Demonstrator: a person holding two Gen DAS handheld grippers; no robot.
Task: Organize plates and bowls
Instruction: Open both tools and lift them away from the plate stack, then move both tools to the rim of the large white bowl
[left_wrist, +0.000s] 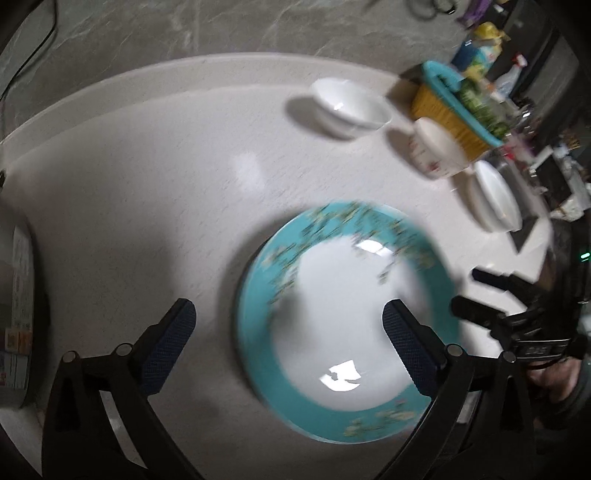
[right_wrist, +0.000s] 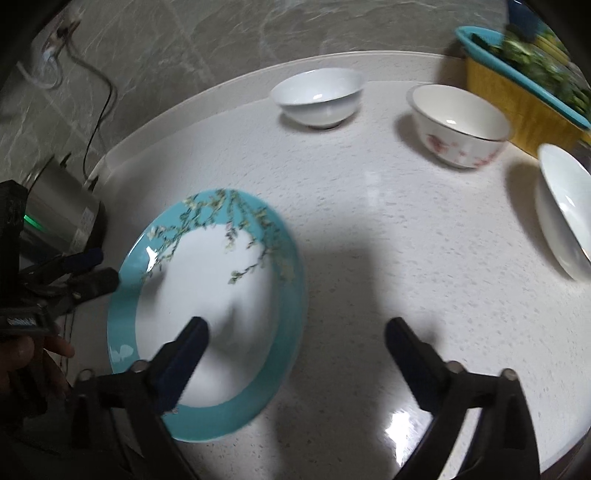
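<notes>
The white speckled counter (right_wrist: 369, 229) is filling most of both views, and a grey marbled wall (right_wrist: 207, 40) is standing behind it at 12 o'clock.

The teal-rimmed plate (right_wrist: 207, 310) with a flower branch pattern is lying flat on the counter. In the right wrist view it is sitting at 8 o'clock; in the left wrist view the same plate (left_wrist: 347, 317) is sitting at 5 o'clock, a little blurred.

A yellow basket with a teal rim (right_wrist: 524, 110), holding green leaves, is standing at 2 o'clock, near the wall.

3 white bowls are waiting well apart from the plate. The shallow white bowl (right_wrist: 565, 206) is lying at 3 o'clock, partly cut by the edge. The bowl with red flowers (right_wrist: 458, 125) is standing at 1 o'clock, just beside the basket. The plain white bowl (right_wrist: 317, 98) is standing at 12 o'clock.

A grey metal appliance (right_wrist: 62, 210) is standing at 9 o'clock.

The left gripper (left_wrist: 290, 326) is hanging with its jaws spread wide, holding nothing; 1 finger is over the plate, the other over bare counter. The right gripper (right_wrist: 295, 338) is also spread wide and gripping nothing; its left finger is over the plate's white center.
</notes>
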